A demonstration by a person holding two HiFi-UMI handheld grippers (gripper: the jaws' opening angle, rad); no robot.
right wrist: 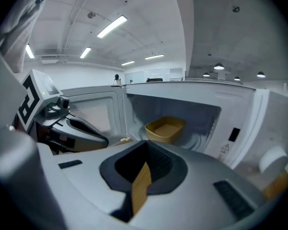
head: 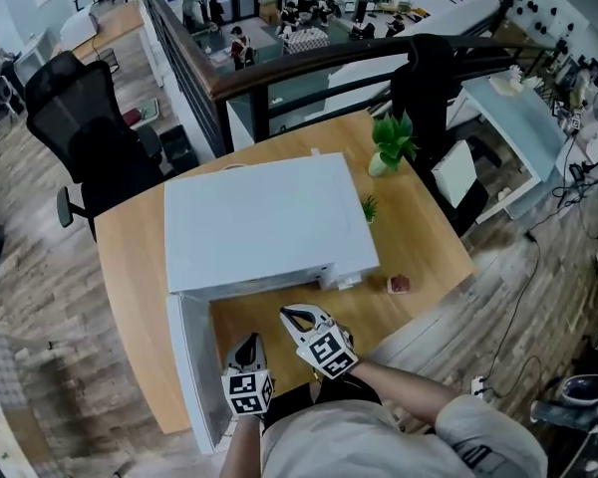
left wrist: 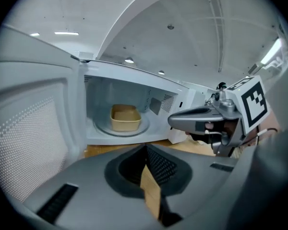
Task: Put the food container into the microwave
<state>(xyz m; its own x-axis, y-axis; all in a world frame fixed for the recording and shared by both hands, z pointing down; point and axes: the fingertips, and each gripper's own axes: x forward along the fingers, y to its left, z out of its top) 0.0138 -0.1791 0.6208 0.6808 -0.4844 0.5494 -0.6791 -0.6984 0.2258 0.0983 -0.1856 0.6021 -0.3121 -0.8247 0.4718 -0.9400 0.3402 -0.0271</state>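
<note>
Head view looks steeply down on a white microwave (head: 264, 222) standing on a wooden worktop (head: 424, 237), its door (head: 191, 361) swung open to the left. Both grippers sit at the near side in front of the open cavity. The left gripper (head: 247, 343) is just beside the door, and the right gripper (head: 296, 317) is a little farther in and to its right, near the left one but not touching it. Left gripper view shows its jaws pressed together with nothing between them. Right gripper view shows the same, jaws closed and empty. The tan food container (left wrist: 125, 118) stands upright and open-topped inside the microwave on the round turntable (left wrist: 102, 128), apart from both grippers. On the worktop right of the microwave lies a small brown thing (head: 399, 284), perhaps a block, too small to make out. A potted plant (head: 392, 145) stands at the far right.
</note>
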